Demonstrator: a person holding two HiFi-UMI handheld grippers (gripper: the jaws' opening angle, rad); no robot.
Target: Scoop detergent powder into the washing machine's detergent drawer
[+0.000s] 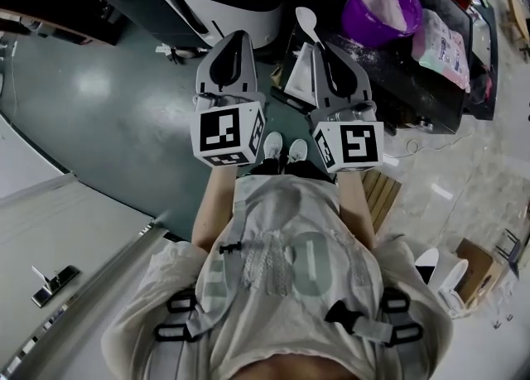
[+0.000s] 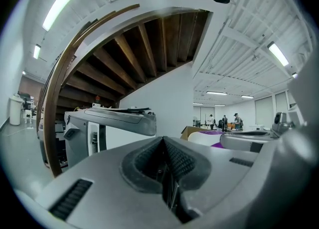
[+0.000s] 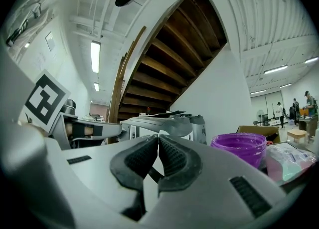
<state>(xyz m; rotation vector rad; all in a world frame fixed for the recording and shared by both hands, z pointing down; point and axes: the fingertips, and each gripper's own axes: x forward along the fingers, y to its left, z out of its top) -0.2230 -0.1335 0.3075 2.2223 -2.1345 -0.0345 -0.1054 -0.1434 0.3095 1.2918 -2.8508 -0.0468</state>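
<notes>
You're holding both tools side by side: left tool clenching on nothing, right tool pinching white spoon. Purple bowl of powder sitting on counter.

I hold both grippers out in front of my chest, side by side and near each other, pointing away from me. My left gripper is closed: the left fingers press pad against pad at the tips. My right gripper is closed too. The right fingers meet at the tips, with a narrow slit between the pads lower down. My bare left forearm and right forearm run back from the left marker cube and right marker cube to my body, elbows tucked in.
</notes>
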